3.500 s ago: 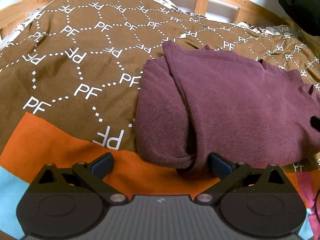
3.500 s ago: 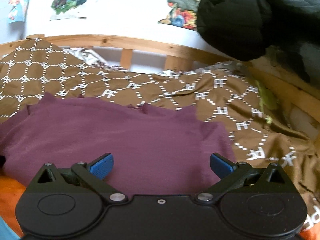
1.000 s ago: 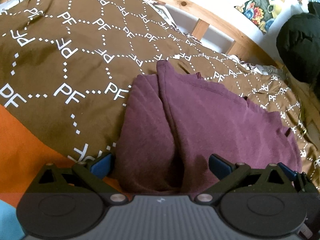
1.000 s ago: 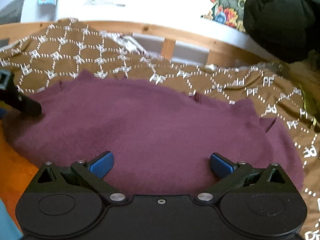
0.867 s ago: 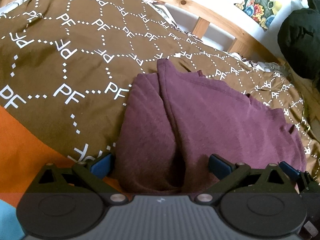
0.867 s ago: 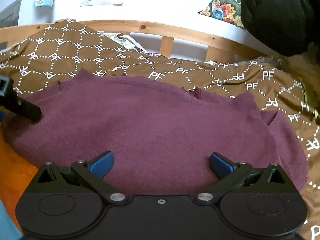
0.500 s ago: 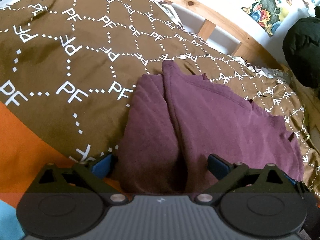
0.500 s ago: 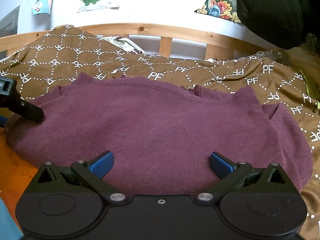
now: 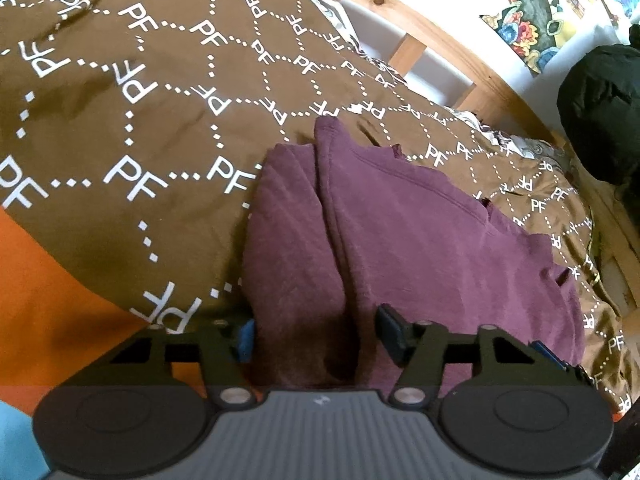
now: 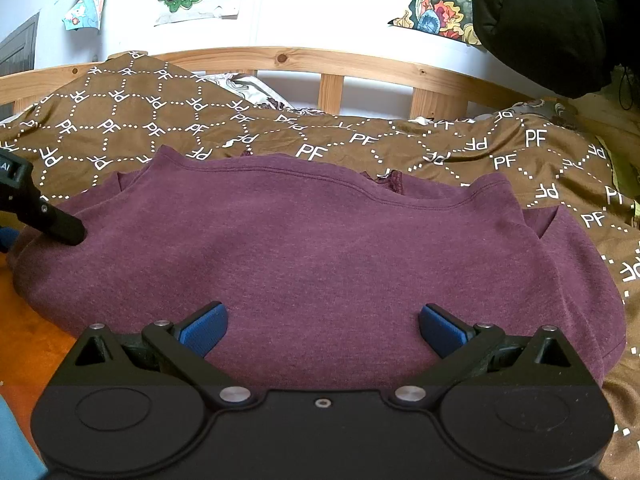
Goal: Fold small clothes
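Since half a second ago, left gripper [image 9: 314, 330] has narrowed its jaws around the near-left edge of the shirt [image 9: 420, 248]; blue pads [image 9: 390, 326] now press the bunched fabric from both sides, gap partly closed. Right gripper [image 10: 322, 326] is unchanged: jaws wide apart, nothing between them, positioned over the shirt's near hem. Shirt lies flat on the brown bedspread [image 9: 120, 120], left sleeve folded inward. Black jacket [image 10: 552, 20] hangs beyond the headboard [image 10: 340, 64]
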Demonstrator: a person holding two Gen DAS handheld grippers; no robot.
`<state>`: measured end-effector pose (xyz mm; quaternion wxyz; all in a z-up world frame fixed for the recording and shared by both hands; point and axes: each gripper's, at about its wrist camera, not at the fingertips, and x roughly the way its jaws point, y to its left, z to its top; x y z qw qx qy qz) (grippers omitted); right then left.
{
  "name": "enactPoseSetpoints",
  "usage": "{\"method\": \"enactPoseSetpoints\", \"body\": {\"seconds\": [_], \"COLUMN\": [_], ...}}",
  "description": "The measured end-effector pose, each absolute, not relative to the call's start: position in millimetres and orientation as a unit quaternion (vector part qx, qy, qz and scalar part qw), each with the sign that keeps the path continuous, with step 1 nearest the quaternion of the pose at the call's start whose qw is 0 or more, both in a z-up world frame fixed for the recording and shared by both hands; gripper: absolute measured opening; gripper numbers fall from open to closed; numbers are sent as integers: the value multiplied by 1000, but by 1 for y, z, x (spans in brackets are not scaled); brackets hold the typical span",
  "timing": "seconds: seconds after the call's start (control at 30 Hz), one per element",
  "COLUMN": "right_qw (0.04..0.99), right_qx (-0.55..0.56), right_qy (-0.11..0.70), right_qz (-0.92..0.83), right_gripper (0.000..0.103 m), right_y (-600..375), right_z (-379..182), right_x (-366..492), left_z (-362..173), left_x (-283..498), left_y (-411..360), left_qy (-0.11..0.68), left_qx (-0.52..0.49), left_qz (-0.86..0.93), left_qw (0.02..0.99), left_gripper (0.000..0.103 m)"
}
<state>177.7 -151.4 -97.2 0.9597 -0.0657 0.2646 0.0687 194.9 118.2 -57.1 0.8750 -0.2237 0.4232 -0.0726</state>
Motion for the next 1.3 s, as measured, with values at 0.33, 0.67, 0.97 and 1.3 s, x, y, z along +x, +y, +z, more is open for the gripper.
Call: {"method": "enactPoseSetpoints", "body": {"seconds": [0.33, 0.67, 0.97, 1.3], "right_qw": [957, 967, 975, 971], "right_qx": [-60, -44, 5, 19], "right_qy": [273, 248, 219, 221], "right_qz": [71, 45, -38, -89], "right_gripper": [103, 102, 103, 103], "right_y": [-153, -187, -274, -328], "right_z": [-95, -64, -30, -35], "right_x": [181, 167, 150, 134], "left_z": [-41, 7, 40, 5], "left_x": [197, 205, 221, 213], "left_y": [105, 43, -65, -147], "left_qy": [414, 379, 342, 378], "left_qx": [-198, -90, 3, 64], "left_qz": [-81, -89, -176, -238], "left_qw": [885, 917, 923, 892], "left_gripper": [18, 14, 13, 10]}}
